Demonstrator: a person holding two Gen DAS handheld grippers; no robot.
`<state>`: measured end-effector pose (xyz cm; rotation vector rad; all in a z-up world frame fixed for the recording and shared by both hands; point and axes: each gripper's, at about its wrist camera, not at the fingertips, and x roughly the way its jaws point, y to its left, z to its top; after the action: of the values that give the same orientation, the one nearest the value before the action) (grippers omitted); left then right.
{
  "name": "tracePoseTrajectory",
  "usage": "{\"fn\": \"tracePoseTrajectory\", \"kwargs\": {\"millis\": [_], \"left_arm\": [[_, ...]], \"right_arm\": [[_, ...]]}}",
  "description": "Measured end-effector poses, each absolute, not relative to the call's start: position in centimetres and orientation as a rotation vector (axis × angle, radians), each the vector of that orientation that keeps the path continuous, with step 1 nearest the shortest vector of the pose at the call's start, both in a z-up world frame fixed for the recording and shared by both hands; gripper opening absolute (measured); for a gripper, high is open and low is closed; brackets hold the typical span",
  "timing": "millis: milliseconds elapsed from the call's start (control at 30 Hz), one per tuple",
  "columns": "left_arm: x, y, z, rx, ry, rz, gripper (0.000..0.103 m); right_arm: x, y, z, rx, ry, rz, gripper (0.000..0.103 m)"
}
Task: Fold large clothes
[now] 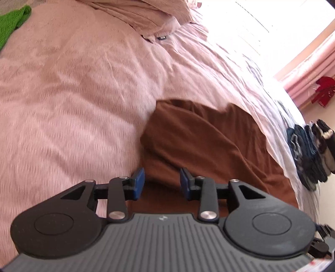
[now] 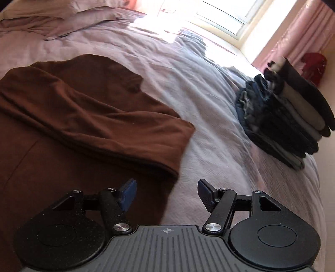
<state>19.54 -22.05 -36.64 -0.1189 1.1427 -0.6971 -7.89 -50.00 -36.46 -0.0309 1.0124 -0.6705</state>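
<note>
The left tool (image 1: pixel 162 182) points down at the bed with its two blue pads partly apart and nothing clamped between them; brown cloth shows through the gap, but neither pad presses on it. Directly ahead of this tool lies the brown garment (image 1: pixel 205 142), rumpled into soft ridges, its near part running under the tool's fingers. To the tool's left the pink bedspread (image 1: pixel 73 94) stretches away bare. Far ahead and slightly left sits a pillow (image 1: pixel 146 14) in a matching dusty pink, and at the far left edge a scrap of green fabric (image 1: pixel 12 23) shows. To the tool's right, near the bed's edge, stands a stack of folded dark clothes (image 1: pixel 309 150). Beyond that hang a pink curtain (image 1: pixel 309 73) and a red item (image 1: pixel 323 90) whose kind I cannot tell.

The right tool (image 2: pixel 166 193) also tilts down toward the bed, with its pads spread wide and empty. Its left pad hangs over the brown garment (image 2: pixel 83 108), the right pad over the bedspread (image 2: pixel 209 146). The garment lies ahead and to the left of this tool, with a folded-over flap lying across it, the flap's rounded end just ahead of the tool. The folded stack (image 2: pixel 289 117) lies ahead and well to the right, apart from the garment, with bare bedspread between them. Far ahead, a bright window (image 2: pixel 226 18) washes out the bed's far side, with the curtain (image 2: pixel 297 39) to its right.
</note>
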Motion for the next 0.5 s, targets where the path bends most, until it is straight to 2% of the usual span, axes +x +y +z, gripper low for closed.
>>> {"fn": "tracePoseTrajectory", "kwargs": {"millis": [100,233,300,367,433,467,500], "left_arm": [[21.4,-23.2,-37.3,-0.099,1.142,-0.677,0.039],[22.3,-23.6,-37.8,-0.140,1.169,-0.653,0.041],[22.5,-23.6,-38.1,-0.186,1.188,-0.642,0.043],[22.8,-23.7,-38.5,-0.220,1.200,-0.633,0.043],[23.2,-24.0,-38.8,-0.237,1.200,-0.621,0.043],[23.4,-24.1,-39.0,-0.244,1.199,-0.614,0.042],[23.5,-24.2,-39.1,-0.249,1.199,-0.609,0.036]], "right_arm": [[-8.5,-50.9,-36.2,-0.020,0.968,-0.672,0.062],[-8.4,-50.2,-36.3,-0.114,0.942,-0.645,0.059],[-8.1,-50.4,-36.6,-0.132,0.931,-0.625,0.051],[-7.9,-50.8,-37.1,-0.129,0.939,-0.602,0.034],[-7.8,-51.0,-37.5,-0.129,0.948,-0.577,0.022],[-7.8,-51.1,-37.6,-0.131,0.948,-0.566,0.017],[-7.8,-51.0,-37.6,-0.138,0.948,-0.559,0.015]]}}
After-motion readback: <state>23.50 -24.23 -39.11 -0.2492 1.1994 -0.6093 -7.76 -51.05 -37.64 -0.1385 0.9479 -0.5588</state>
